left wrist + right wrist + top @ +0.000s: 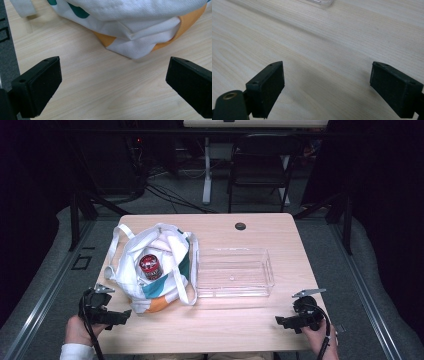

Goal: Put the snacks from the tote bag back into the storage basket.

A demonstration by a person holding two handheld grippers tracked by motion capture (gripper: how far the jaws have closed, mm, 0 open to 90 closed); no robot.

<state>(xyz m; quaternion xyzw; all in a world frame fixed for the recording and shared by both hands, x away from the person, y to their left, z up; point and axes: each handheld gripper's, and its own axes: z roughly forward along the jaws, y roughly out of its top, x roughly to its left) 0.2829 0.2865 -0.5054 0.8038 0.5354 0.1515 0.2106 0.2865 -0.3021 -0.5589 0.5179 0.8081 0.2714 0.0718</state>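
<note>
White woven cloth bag (150, 270) with teal and orange patches slumped left of one clear rectangular plastic tray (234, 272), one red-lidded round can (150, 265) inside it. Left gripper (113, 82) just beside bag, right gripper (327, 87) near tray: both gaped wide, empty.

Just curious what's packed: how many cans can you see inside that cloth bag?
1. A red-topped can stands in the mouth of the white tote bag, on the table's left side. The fabric may hide others deeper inside.
</note>
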